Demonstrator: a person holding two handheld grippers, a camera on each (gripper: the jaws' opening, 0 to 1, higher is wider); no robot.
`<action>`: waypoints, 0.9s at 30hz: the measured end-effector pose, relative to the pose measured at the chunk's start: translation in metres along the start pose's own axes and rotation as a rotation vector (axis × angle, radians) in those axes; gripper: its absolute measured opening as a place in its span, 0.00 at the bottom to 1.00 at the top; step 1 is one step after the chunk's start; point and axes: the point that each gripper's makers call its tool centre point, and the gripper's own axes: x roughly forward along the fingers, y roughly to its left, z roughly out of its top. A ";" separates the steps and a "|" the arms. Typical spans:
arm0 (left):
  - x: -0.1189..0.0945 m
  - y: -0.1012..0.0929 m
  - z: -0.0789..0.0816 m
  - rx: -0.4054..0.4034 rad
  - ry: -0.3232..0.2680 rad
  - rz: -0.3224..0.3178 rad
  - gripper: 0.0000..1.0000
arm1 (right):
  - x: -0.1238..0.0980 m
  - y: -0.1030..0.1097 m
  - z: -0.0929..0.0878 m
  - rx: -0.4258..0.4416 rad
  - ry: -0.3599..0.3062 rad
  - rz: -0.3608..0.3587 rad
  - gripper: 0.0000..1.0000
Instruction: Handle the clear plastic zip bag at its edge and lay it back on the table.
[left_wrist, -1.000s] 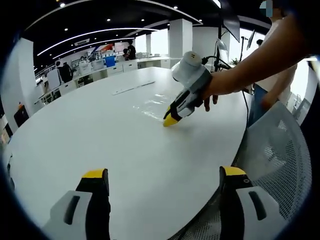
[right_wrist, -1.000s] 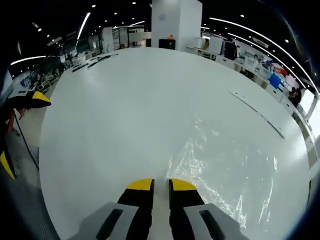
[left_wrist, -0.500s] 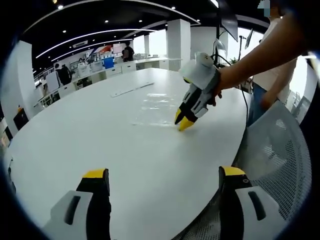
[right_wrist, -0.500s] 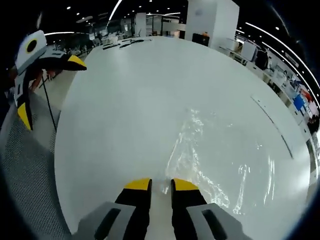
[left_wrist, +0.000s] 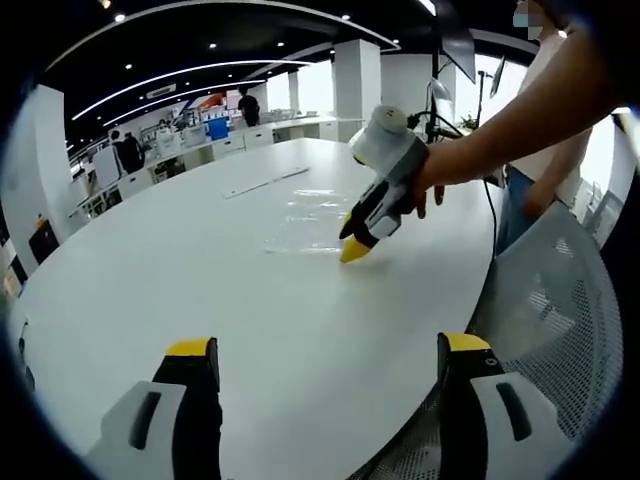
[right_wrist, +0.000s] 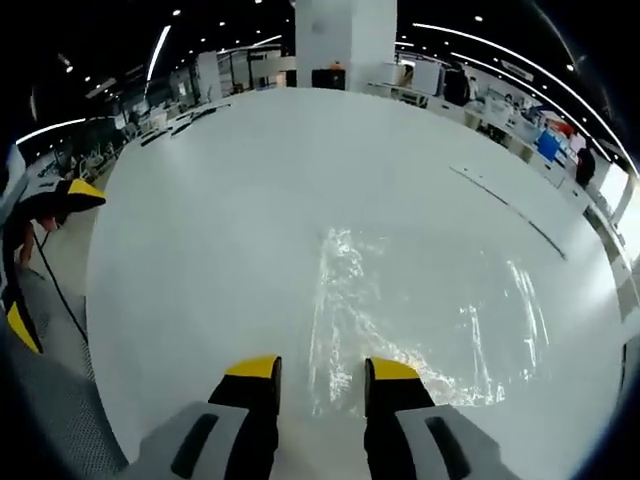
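Observation:
The clear plastic zip bag (right_wrist: 420, 305) lies flat and crinkled on the white round table (right_wrist: 200, 230). Its near edge runs between the jaws of my right gripper (right_wrist: 323, 369), which stand apart, open, just over the tabletop. In the left gripper view the bag (left_wrist: 305, 218) rests mid-table, and the right gripper (left_wrist: 355, 250), held by a person's hand, points down at its near corner. My left gripper (left_wrist: 328, 345) hovers wide open over the table's near rim, holding nothing. Its yellow tips (right_wrist: 75, 190) also show at the left edge of the right gripper view.
A long thin strip (left_wrist: 265, 178) lies on the table beyond the bag. A grey mesh chair (left_wrist: 560, 300) stands at the table's edge under the person's arm (left_wrist: 520, 120). Desks, a white pillar (right_wrist: 345, 40) and people fill the office behind.
My right gripper's jaws have parted from shut to open, letting go of the bag's edge. The bag now lies flatter on the table. The left gripper has stayed still.

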 end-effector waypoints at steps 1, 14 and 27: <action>0.000 0.000 0.000 0.000 0.000 0.001 0.89 | 0.000 0.000 -0.001 0.001 0.003 -0.008 0.28; 0.002 -0.001 0.003 0.004 -0.002 -0.001 0.88 | -0.005 0.009 -0.009 -0.183 0.074 -0.010 0.02; 0.003 -0.003 0.006 0.015 0.002 -0.007 0.88 | -0.012 0.007 -0.003 -0.269 0.052 0.011 0.00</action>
